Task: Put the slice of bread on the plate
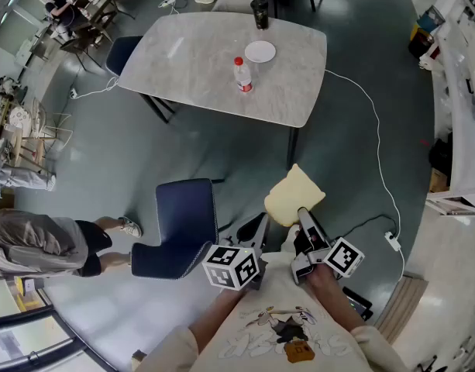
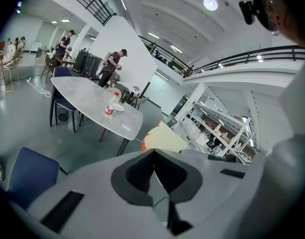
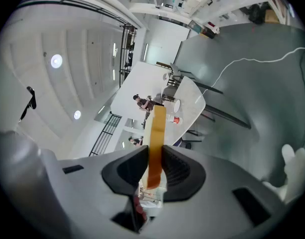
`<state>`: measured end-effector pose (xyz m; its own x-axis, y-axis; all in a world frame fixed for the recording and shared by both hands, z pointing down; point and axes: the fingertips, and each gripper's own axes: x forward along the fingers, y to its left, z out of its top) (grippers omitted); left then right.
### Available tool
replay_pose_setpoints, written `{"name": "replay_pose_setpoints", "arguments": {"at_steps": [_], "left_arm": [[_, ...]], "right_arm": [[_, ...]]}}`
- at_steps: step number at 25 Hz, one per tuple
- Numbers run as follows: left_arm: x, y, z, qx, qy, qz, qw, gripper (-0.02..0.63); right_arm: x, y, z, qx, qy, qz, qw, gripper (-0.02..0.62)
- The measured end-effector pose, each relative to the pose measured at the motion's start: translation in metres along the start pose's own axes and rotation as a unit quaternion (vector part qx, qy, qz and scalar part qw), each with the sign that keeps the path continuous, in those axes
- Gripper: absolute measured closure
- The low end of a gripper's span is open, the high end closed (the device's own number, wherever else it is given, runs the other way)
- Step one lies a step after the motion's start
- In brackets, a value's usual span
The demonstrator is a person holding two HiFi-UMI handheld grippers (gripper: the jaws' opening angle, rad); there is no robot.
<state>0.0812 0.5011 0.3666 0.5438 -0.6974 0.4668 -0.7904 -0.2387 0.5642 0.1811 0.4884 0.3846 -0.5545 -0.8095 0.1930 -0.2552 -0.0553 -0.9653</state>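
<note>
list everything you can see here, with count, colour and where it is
table: 1, grey marbled, ahead on the grey floor
plate: 1, white, on the table's far half
bottle: 1, clear with red label, on the table just this side of the plate
cup: 1, dark, at the table's far edge
chairs: 2, blue, one close by, one at the table's left end
cable: 1, white, on the floor right of the table
bystander: 1, dark shorts, left edge
slice of bread: 1, pale yellow, brown crust, in the right gripper
left gripper: 1, grey, fingers together, empty
right gripper: 1, grey, fingers closed on the bread
</note>
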Motion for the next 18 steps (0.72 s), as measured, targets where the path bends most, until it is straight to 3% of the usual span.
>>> {"name": "replay_pose_setpoints", "arguments": {"at_steps": [3,12,18], "left_arm": [[-0.022,0.01,-0.002,-0.009,0.002,-0.005,0.9999,0.597],[-0.059,0.057,0.013,-0.01,-0.003,-0.011,0.9999,0.597],[-0.082,0.074,0.011,-0.003,-0.006,-0.023,0.9997,0.597]], "right_arm": [[0.0,0.005,-0.023,-0.019,-0.002,-0.018,1.0,0.503],[0.024,0.019,-0.066,-0.025,-0.021,-0.019,0.999,0.503],[0.028,0.028,-0.1,-0.002,-0.034,-0.01,0.999,0.503]]}}
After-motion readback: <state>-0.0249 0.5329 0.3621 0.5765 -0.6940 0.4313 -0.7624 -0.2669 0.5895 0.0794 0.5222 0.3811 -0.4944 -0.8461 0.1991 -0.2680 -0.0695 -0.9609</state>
